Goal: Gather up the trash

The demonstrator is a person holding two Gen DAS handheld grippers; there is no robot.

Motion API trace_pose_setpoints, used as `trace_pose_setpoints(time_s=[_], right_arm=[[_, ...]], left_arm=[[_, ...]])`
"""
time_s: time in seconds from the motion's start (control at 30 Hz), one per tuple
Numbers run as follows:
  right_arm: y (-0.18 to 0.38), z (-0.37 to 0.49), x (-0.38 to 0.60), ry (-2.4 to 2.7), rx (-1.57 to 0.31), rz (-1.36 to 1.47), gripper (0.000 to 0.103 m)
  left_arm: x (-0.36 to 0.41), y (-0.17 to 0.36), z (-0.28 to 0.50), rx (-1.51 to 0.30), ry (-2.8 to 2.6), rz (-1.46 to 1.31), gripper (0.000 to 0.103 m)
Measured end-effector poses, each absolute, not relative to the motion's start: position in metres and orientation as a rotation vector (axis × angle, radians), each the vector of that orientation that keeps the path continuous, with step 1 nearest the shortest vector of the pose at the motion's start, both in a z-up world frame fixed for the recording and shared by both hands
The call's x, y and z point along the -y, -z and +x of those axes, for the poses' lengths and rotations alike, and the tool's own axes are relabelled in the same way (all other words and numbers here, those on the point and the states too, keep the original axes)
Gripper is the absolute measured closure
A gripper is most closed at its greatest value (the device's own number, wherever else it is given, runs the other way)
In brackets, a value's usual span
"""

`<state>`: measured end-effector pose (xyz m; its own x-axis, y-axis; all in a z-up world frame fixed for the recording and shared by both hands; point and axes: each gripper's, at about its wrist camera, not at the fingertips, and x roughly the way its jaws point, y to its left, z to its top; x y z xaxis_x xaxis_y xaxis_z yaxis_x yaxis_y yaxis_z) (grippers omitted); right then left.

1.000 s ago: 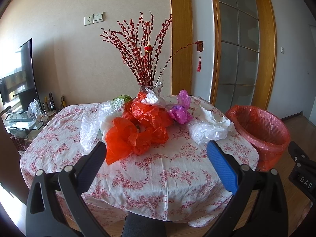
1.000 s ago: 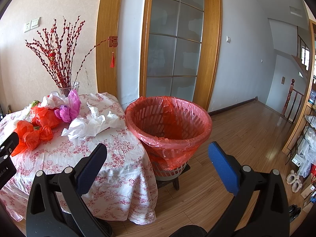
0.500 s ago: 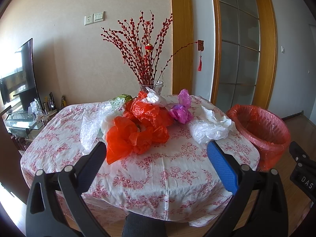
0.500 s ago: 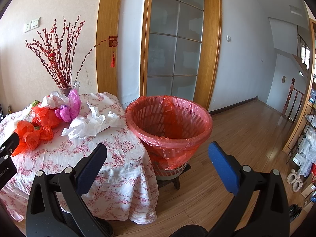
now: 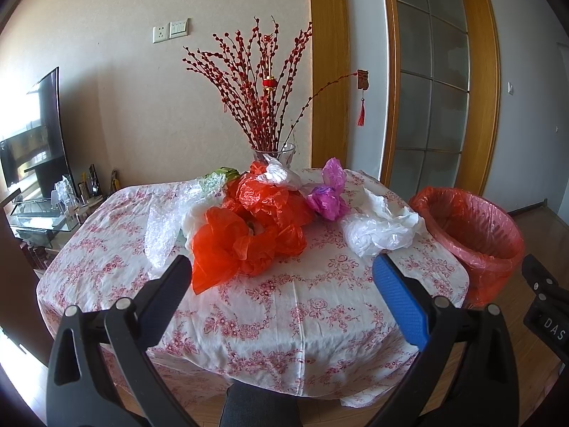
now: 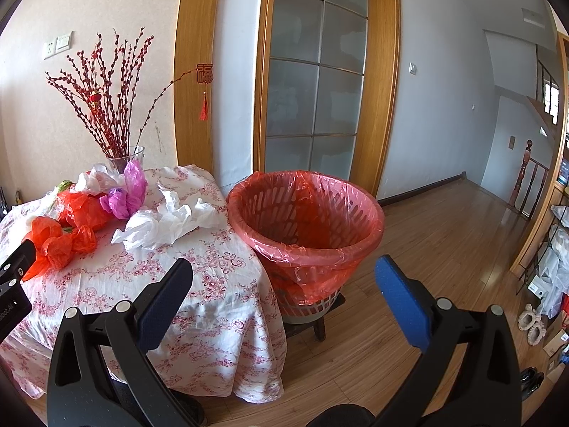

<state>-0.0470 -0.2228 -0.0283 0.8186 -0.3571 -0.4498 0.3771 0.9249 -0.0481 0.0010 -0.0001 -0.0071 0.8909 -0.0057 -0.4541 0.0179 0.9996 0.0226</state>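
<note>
On the floral-clothed surface (image 5: 284, 306), crumpled orange, purple and white plastic bags (image 5: 249, 235) lie at twelve o'clock; both hand-held grippers, left (image 5: 281, 284) and right (image 6: 284, 284), gape empty.

Each gripper, left gripper (image 5: 281, 277) and right gripper (image 6: 284, 277), has black plastic arms with silver screws (one finger pad blue, the other dark).

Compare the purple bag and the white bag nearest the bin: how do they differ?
The purple bag is small, bunched and stands upward; the white bag is bigger, spread low and flat. The white bag lies nearer the bin; the purple one sits farther back, toward the vase. Both are crumpled plastic on the tablecloth, untouched.
</note>
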Motion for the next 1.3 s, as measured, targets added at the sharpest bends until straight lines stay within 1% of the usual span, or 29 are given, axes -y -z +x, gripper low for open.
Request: trace_pose_setpoints(time_s=[0.63, 0.83, 0.97, 1.0, 1.03, 1.07, 1.13, 1.17, 1.2, 1.3], right_arm=[[0.034, -0.043, 0.223, 0.381, -0.486, 0.047, 0.002], [0.035, -0.027, 0.227, 0.289, -0.517, 0.100, 0.002], [0.028, -0.009, 0.222, 0.210, -0.506, 0.124, 0.003], [0.027, -0.004, 0.220, 0.193, -0.505, 0.127, 0.006], [0.026, 0.004, 0.218, 0.170, -0.509, 0.131, 0.012], [0.026, 0.012, 0.215, 0.148, -0.519, 0.135, 0.015], [0.026, 0.028, 0.209, 0.095, -0.537, 0.149, 0.026], [0.026, 0.036, 0.206, 0.071, -0.547, 0.155, 0.028], [0.026, 0.044, 0.202, 0.052, -0.558, 0.157, 0.033], [0.028, 0.068, 0.187, -0.007, -0.581, 0.143, 0.039]], left_arm=[[-0.007, 0.010, 0.006, -0.486, -0.016, 0.023, 0.004], [-0.027, 0.013, 0.010, -0.489, -0.084, 0.023, 0.004], [-0.053, 0.014, 0.016, -0.501, -0.143, -0.013, 0.004], [-0.059, 0.014, 0.017, -0.502, -0.155, -0.023, 0.004], [-0.066, 0.014, 0.019, -0.500, -0.169, -0.030, 0.004], [-0.072, 0.014, 0.020, -0.498, -0.182, -0.035, 0.004], [-0.083, 0.014, 0.022, -0.494, -0.205, -0.041, 0.004], [-0.089, 0.014, 0.023, -0.491, -0.216, -0.044, 0.004], [-0.095, 0.014, 0.024, -0.489, -0.226, -0.047, 0.004], [-0.111, 0.014, 0.030, -0.487, -0.248, -0.063, 0.004]])
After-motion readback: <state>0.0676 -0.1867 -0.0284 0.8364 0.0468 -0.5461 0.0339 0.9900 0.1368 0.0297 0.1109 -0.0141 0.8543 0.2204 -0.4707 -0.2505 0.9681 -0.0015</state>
